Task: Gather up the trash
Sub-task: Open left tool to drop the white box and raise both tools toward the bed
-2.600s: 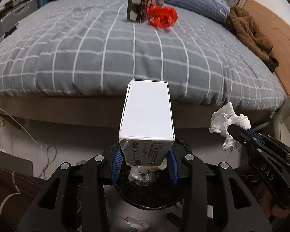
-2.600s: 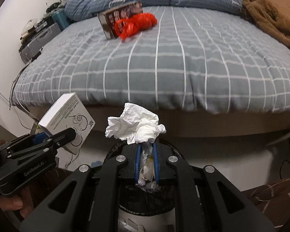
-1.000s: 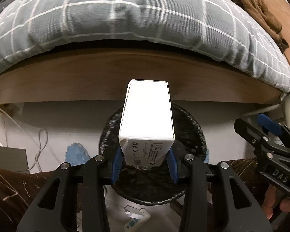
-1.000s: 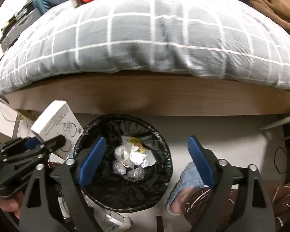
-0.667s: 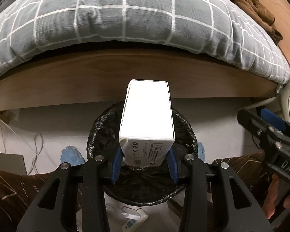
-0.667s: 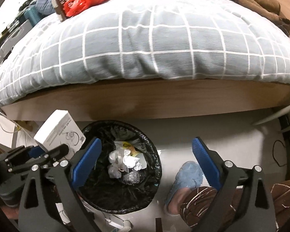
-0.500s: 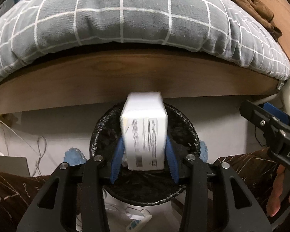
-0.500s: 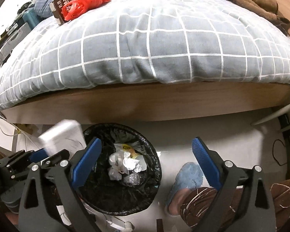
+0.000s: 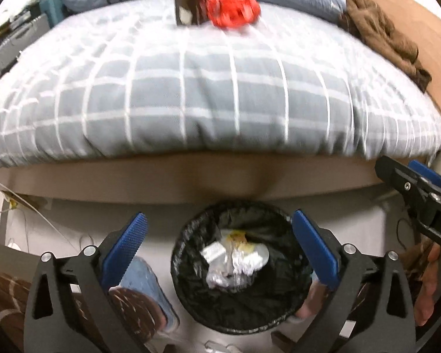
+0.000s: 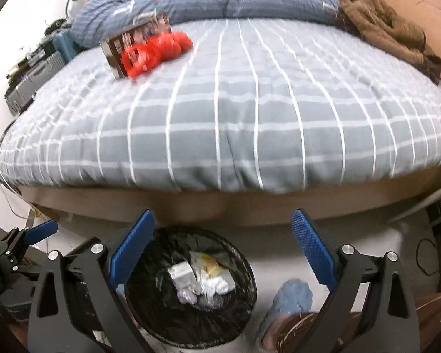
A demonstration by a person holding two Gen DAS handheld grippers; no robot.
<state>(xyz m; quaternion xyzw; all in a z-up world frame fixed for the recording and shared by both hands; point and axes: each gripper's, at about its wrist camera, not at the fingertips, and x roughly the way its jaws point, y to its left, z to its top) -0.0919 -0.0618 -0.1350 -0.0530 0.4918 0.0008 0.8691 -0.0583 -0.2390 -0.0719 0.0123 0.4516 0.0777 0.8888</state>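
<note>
black-lined bin: we see the round trash bin with a black plastic liner [image 9: 238,267] on the pale floor just below us, close against the wooden bed frame [image 9: 220,182].
trash inside: a small white box [image 9: 213,251] lies in the bin among crumpled white paper and clear wrappers [image 9: 241,264].
left gripper [image 9: 219,242]: our blue-padded jaws are swinging open, already wide, nothing between them, above the bin mouth.
right gripper [image 10: 222,242]: jaws spread wide and empty, over the bin's right rim and the floor.
feet: a light blue slipper [image 10: 291,300] sits right of the bin.
bed: grey quilt with white grid lines [image 10: 235,117] hangs over the frame.
far trash: a dark printed carton [image 10: 132,45] touches a crumpled red plastic bag [image 10: 155,50] near the blue pillows [image 10: 220,0].
far right: brown garment [image 10: 382,20] heaped at the bed's edge.
</note>
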